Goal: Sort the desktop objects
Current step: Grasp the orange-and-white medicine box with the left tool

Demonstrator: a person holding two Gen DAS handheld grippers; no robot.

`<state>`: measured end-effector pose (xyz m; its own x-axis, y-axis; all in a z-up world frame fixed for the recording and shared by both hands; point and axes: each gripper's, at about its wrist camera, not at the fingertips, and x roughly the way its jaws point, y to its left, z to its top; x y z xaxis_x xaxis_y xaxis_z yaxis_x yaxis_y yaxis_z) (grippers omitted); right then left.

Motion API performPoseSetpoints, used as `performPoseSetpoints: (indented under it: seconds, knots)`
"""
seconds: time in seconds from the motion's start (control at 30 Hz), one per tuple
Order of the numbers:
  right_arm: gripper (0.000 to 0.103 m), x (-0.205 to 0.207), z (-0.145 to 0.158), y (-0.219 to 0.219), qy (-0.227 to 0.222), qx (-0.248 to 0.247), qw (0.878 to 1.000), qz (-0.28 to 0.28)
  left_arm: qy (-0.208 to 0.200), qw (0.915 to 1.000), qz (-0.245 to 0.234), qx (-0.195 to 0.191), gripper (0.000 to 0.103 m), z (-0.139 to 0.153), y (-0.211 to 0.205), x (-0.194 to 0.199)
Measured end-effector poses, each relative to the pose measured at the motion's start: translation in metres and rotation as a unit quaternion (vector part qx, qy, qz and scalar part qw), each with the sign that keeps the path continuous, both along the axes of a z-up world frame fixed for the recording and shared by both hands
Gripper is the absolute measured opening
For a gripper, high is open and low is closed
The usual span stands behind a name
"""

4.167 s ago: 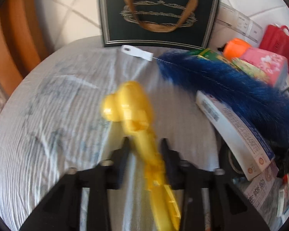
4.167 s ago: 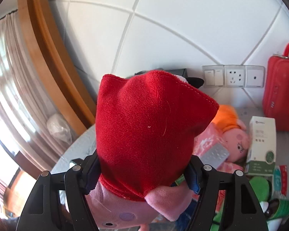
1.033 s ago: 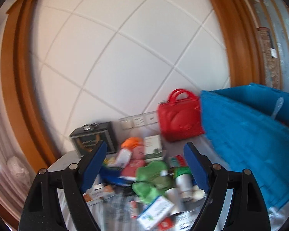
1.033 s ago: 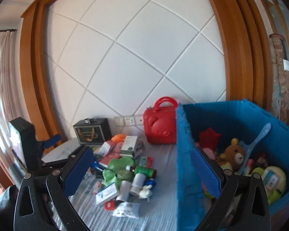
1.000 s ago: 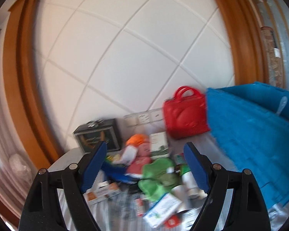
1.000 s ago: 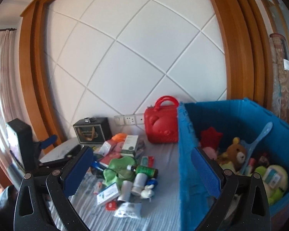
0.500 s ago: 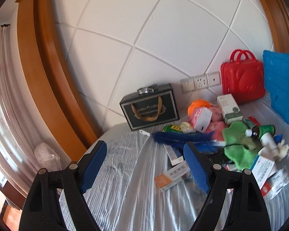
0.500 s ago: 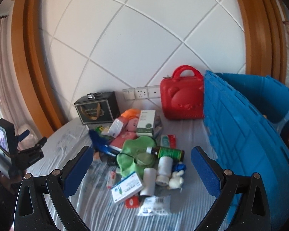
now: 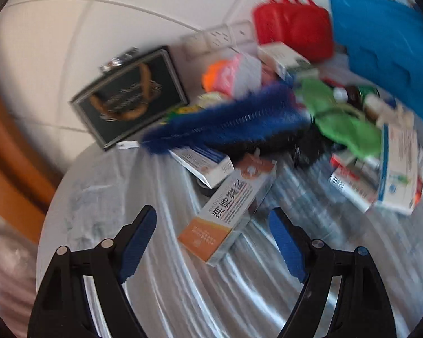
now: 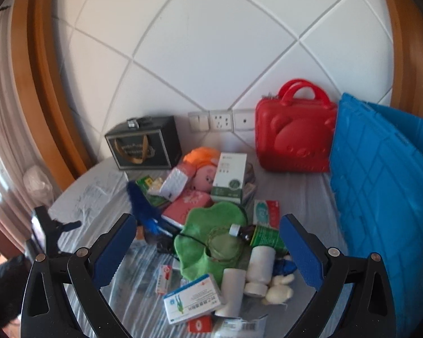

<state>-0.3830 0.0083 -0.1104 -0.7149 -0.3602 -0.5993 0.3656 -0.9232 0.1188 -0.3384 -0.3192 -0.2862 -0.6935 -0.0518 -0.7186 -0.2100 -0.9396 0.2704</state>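
Left wrist view, blurred. Left gripper spread wide, nothing between the blue pads. An orange-and-white carton lies on the grey cloth just ahead of the tongs, its near orange end sitting between the two fingertips' lines. Long axis runs from lower left up to the right, oblique to the jaws, so my guess is the wrist must roll to pinch it across the narrow sides. Print on its face reads "XIAOZHI..." above large Chinese characters I can't make out. Behind it: a smaller white-and-blue box, a blue feather duster, and a dark gift box against the wall.

Right wrist view, sharper. Right gripper also splayed and empty, hanging over the far side of the heap: green plush, a brown bottle with a green label, white bottles, a blue-and-white medicine box with text too small to read. A red case and a blue crate stand to the right. Left hand is the nearer one to the orange carton.
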Motion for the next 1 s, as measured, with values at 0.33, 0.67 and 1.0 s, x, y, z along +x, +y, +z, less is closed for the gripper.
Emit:
performPoseSetpoints:
  seconds: [0.33, 0.67, 1.0]
  knots:
    - [0.103, -0.031, -0.060, -0.014, -0.087, 0.047, 0.995, -0.012, -0.084, 0.9873, -0.133, 0.024, 0.071, -0.060, -0.016, -0.054]
    - [0.102, -0.021, -0.174, -0.034, -0.259, 0.016, 0.966, -0.006, -0.099, 0.9882, -0.095, 0.067, 0.048, -0.059, 0.006, -0.031]
    - [0.097, -0.047, -0.212, -0.076, -0.279, 0.023, 0.959, -0.033, -0.119, 0.9877, -0.064, 0.079, 0.048, -0.058, 0.007, -0.027]
